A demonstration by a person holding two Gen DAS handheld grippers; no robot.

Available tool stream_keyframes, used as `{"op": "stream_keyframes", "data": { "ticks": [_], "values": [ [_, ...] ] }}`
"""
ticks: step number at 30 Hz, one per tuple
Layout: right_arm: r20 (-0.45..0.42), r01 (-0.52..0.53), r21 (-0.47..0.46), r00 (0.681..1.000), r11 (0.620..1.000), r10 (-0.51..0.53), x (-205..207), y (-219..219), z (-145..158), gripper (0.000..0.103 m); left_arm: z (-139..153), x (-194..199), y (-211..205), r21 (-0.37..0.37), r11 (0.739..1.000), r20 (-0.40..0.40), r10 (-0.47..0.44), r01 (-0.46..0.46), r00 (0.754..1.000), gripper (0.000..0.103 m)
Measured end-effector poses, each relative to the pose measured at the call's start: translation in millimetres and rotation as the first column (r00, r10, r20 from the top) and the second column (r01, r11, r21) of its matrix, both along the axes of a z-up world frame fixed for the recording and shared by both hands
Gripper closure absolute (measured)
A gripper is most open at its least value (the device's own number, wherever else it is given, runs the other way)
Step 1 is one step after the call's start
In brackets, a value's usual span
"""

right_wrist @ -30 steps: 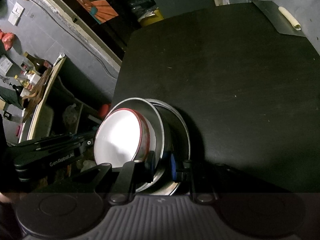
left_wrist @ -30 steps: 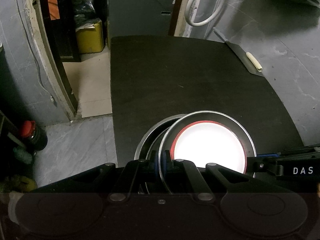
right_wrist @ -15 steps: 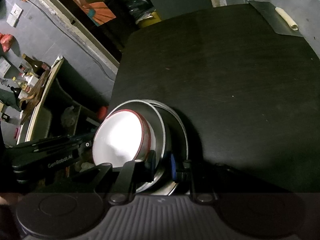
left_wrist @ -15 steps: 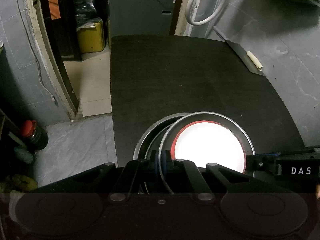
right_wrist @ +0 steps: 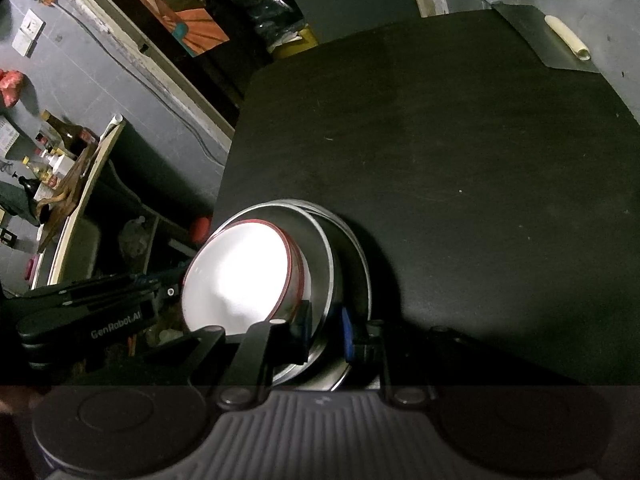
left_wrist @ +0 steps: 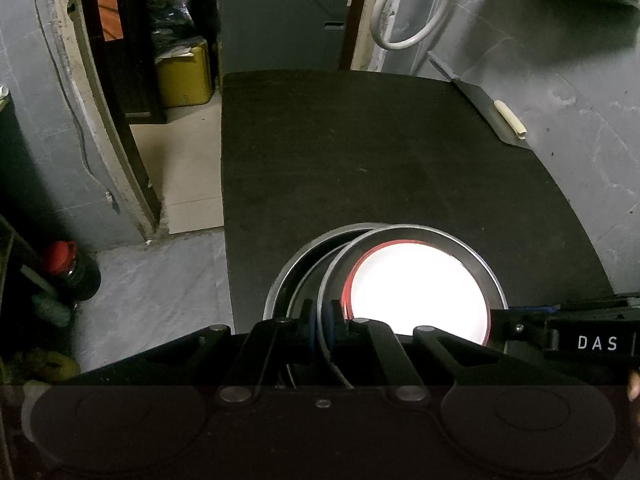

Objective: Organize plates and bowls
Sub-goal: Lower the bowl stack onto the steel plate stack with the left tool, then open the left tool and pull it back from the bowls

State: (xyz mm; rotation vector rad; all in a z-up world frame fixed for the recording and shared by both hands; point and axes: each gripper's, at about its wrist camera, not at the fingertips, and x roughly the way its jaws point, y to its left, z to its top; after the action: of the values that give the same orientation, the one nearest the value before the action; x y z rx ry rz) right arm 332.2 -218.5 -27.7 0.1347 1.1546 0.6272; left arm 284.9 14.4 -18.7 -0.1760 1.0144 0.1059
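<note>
Table: I see the black table filling the middle of both views; its far part is bare, only a flat metal tool with a pale roll lies at the upper right edge.

Stack: the dishes sit in the lower centre of both frames, near the table edge closest to me. There is an outer steel plate at the bottom, and a tilted steel plate lying in it.

Bowl: the white bowl with red rim rests inside the tilted plate; it is overexposed, so I cannot read its inside.

Left gripper: my left gripper is pressed together on the thin rim of the tilted steel plate, at the plate's left side in the left wrist view.

Right gripper: my right gripper pinches the stack's rim on the opposite side; the plate wall stands between its pads. In the right wrist view I cannot tell whether it takes one rim or two.

Key relation: the tilted plate lies straight ahead of both tools, between them, and each holds one end of a line across it. Neither hand is nearer, in my judgement.

Next move: I judge that both hands must rise equally, otherwise the bowl may slide toward the low side.
</note>
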Motion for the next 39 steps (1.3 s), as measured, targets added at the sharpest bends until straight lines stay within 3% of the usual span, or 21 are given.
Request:
{"op": "stream_keyframes", "data": {
  "ticks": [5,8,22,32,35,39],
  "values": [
    [0.006,0.001,0.005,1.0,1.0,-0.001,-1.0,-1.0,-0.6,0.083,0.2,-1.3,-1.3,0.007,1.0,-0.002,0.009,-0.009,1.0,0.096],
    [0.014,0.009,0.002,1.0,1.0,-0.009,-1.9,-3.3,-1.5,0.077,0.3,-1.4,-3.4,0.024,1.0,-0.006,0.016,-0.015,1.0,0.09],
    [0.033,-0.01,0.025,0.999,1.0,0.009,-7.6,-8.3,-0.1,0.072,5.5,-11.3,-10.1,0.072,0.996,0.013,0.052,-0.053,0.999,0.073],
    [0.051,-0.016,0.03,0.999,0.999,0.015,-12.0,-9.2,1.7,0.067,11.5,-17.6,-15.0,0.092,0.994,0.028,0.059,-0.061,0.998,0.069],
    [0.056,-0.014,0.03,0.998,0.999,0.012,-13.9,-10.9,1.7,0.062,13.7,-19.0,-16.0,0.102,0.992,0.035,0.067,-0.071,0.997,0.064],
    [0.066,-0.014,0.038,0.998,0.999,0.011,-16.9,-14.4,3.1,0.056,16.1,-23.5,-15.4,0.126,0.987,0.044,0.092,-0.097,0.995,0.046]
  ]
}}
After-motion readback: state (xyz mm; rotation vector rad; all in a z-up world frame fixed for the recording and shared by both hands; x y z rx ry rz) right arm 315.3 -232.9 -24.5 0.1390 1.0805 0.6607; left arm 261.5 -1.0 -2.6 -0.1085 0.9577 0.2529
